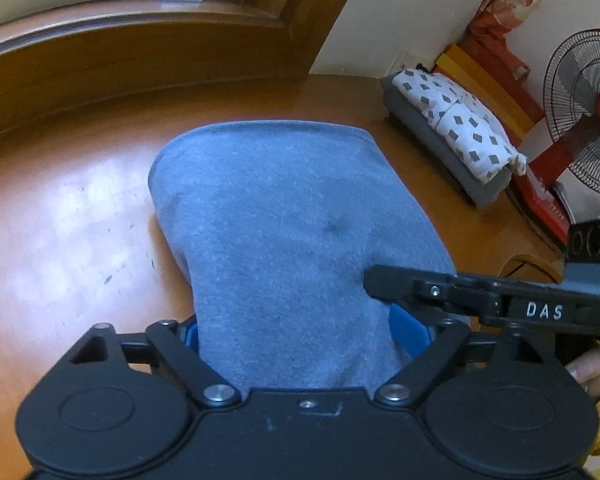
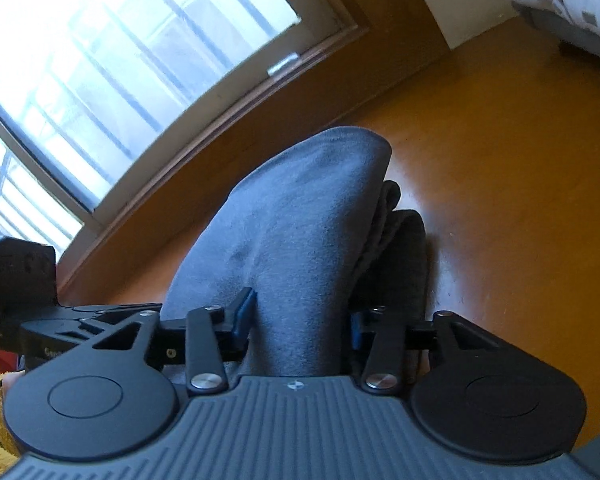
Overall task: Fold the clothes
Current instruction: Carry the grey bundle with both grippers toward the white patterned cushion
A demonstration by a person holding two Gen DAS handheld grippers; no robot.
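While folding, we are holding the grey garment up off the wooden floor.
We are clamping its near edge with the left gripper and right gripper, both jaws gripping cloth.

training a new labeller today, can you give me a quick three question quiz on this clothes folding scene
1. True or false: the grey garment lies between the left gripper fingers.
2. What stands at the far right of the table: A) a lamp, B) a fan, C) a kettle?
3. What pattern has the folded white cloth?

Key: 1 true; 2 B; 3 small grey diamonds.
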